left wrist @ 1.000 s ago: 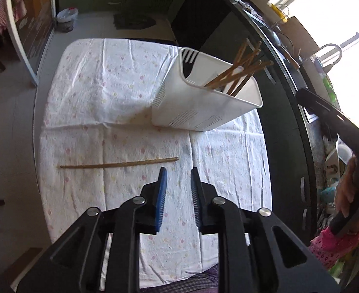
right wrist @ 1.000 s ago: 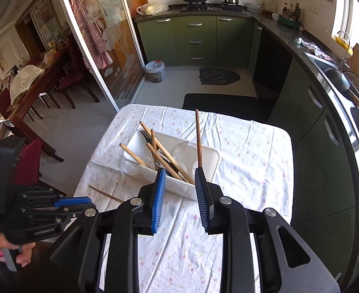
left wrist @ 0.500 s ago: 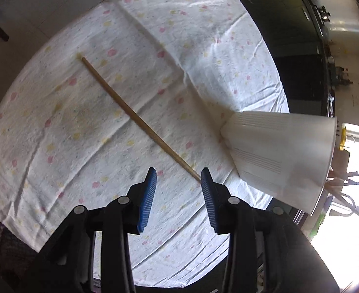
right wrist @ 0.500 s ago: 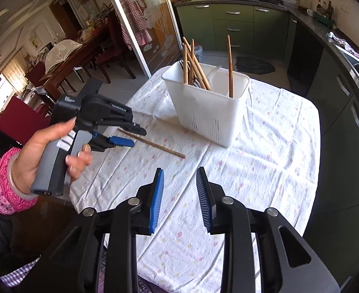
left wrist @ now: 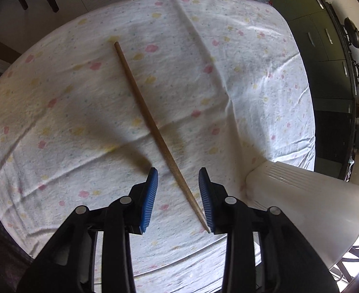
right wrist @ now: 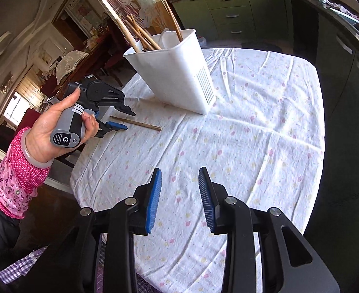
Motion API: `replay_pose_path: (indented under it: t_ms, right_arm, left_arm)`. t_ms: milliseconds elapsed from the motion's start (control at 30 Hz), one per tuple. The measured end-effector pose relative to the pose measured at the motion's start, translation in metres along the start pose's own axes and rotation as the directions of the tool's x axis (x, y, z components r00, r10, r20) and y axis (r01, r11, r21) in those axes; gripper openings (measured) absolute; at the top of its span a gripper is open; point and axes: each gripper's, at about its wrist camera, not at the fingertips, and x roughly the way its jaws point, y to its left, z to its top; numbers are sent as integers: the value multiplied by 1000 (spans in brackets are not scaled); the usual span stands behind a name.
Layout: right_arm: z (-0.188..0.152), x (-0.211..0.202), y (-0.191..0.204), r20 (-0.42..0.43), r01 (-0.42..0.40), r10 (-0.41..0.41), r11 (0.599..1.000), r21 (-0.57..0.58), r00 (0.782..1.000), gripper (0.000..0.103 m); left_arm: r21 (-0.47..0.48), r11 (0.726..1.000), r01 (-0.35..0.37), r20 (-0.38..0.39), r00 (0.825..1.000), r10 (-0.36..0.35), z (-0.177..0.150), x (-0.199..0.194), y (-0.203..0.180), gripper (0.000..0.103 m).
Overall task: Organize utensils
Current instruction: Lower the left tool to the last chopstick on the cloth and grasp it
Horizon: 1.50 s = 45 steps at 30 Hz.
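Note:
A single brown wooden chopstick (left wrist: 150,122) lies flat on the flowered tablecloth (left wrist: 228,61). My left gripper (left wrist: 178,171) points steeply down over its thin end, which sits between the jaws close to the right pad. The jaws are closing and do not clamp it. In the right wrist view a person's hand (right wrist: 57,122) holds the left gripper (right wrist: 125,118) over the chopstick (right wrist: 135,122). A white plastic utensil holder (right wrist: 179,73) with several chopsticks (right wrist: 140,34) stands just behind. My right gripper (right wrist: 179,171) hovers open over bare cloth, holding nothing.
The holder (left wrist: 301,207) stands close to the right of my left gripper. Green kitchen cabinets (right wrist: 228,7) run along the back and right of the table (right wrist: 264,122). A dining room with chairs lies to the left.
My left gripper has dropped and rolled, and the chopstick's thin end now lies between its jaws. My right gripper has pulled back and down from the holder, nearer the table's front edge.

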Motion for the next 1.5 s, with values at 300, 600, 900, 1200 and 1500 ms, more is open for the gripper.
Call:
replay_pose_path:
  t_ms: [300,600,900,1200,1500]
  right_arm:
    - [-16,-5,-20,-27,-46,48,998,48,999,34]
    - [-19,-2,-23,-58,-34,39,996,84,998,35]
    - [-9,10,2,-95,-5,11,998,64,995,35]
    - [-1,21,29,-127,21,-17,999,29,992,35]
    - [-1,24,27,-134,6,-2,1000,26,991,35]
  left_arm:
    - [57,996,-68,-8,998,69,10,10,-26,23]
    - [322,938,-129,-93,982,167,23,20,-53,10]
    - [707,676,-209,-26,947,320,20,12,-100,0]
    - [518,837,-178,-155,942,296,70,17,-84,10]
    - [406,899,-167,-147,959,244,82,8,-68,35]
